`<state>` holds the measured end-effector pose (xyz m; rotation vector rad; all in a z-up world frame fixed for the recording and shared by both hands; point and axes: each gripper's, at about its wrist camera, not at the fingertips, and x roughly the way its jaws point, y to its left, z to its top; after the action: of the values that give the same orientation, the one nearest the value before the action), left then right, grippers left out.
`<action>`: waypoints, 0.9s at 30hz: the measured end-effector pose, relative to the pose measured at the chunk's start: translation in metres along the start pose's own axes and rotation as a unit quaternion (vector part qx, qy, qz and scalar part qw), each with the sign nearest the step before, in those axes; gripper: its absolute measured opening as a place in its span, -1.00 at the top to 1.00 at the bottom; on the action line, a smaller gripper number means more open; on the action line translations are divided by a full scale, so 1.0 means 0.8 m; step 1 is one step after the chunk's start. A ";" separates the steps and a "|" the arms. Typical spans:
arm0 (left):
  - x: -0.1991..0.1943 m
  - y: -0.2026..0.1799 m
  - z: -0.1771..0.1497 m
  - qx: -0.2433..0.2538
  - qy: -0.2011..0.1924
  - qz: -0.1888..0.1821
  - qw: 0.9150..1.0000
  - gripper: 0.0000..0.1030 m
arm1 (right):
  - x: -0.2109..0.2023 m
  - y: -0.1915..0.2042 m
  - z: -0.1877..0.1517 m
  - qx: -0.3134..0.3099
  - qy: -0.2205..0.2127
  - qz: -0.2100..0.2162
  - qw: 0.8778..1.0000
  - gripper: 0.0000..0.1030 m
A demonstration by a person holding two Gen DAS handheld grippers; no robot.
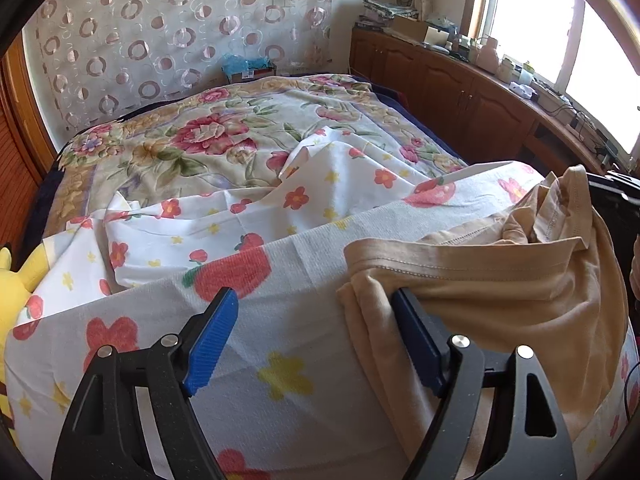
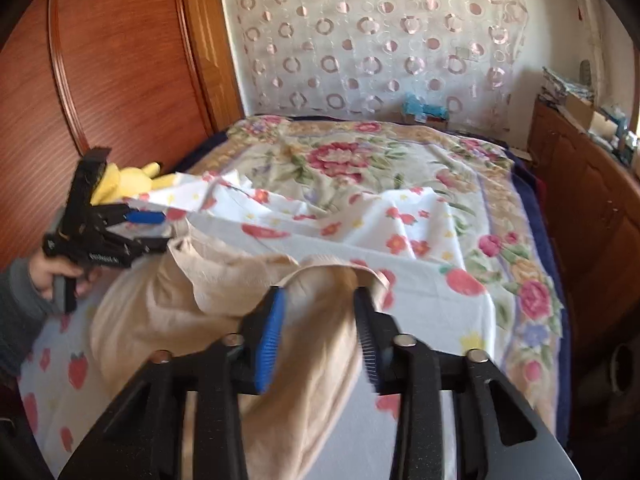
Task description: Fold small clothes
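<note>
Lying crumpled on the near end of the bed [image 1: 168, 152]: one beige garment [image 1: 500, 292], small, with stitched hems showing, resting on a white sheet printed with strawberries and flowers [image 1: 248, 276].

Left hand-held gripper [image 1: 316, 336]: jaws well apart. Its blue pads [image 1: 212, 340] straddle the garment's left edge; the right-side pad touches a fold of the beige cloth, the left-side pad stands over bare sheet, apart from the garment. Nothing clamped. In the right wrist view the same tool [image 2: 154, 230] sits at the garment's far left corner, carried by a hand [image 2: 60, 272] in a grey sleeve [image 2: 20, 300].

Right hand-held gripper [image 2: 320, 332]: a bunched ridge of the same garment [image 2: 168, 312] runs between its fingers [image 2: 270, 332]. The picture is blurred there, and a gap shows between the pads, so whether they press the cloth cannot be told.

Beneath the printed sheet: a floral blanket [image 1: 208, 132] with large red and pink blooms, covering the rest of the bed.

Also present: yellow plush toy [image 2: 128, 180] at the bed's left edge, beside a wooden headboard or door panel [image 2: 120, 60]; patterned ring-print curtain [image 1: 160, 32] behind the bed; wooden cabinet [image 1: 460, 92] along the right wall, carrying assorted clutter, under a bright window [image 1: 540, 40].
</note>
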<state>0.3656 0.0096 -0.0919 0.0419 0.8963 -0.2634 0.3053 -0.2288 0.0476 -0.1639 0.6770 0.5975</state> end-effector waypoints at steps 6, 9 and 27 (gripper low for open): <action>-0.001 0.003 -0.002 -0.004 -0.005 0.004 1.000 -0.57 | 0.007 -0.054 0.009 0.085 -0.015 -0.064 0.994 1.00; -0.002 0.006 -0.002 -0.010 -0.003 0.004 1.000 -0.57 | 0.007 -0.069 0.003 0.097 -0.003 -0.087 0.991 1.00; -0.037 -0.026 -0.027 -0.025 0.006 -0.078 0.997 -0.45 | 0.013 -0.040 -0.024 0.094 0.059 -0.057 0.992 -0.14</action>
<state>0.3263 -0.0014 -0.0813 -0.0730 0.9188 -0.3861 0.3196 -0.2565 0.0247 -0.0621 0.8281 0.4138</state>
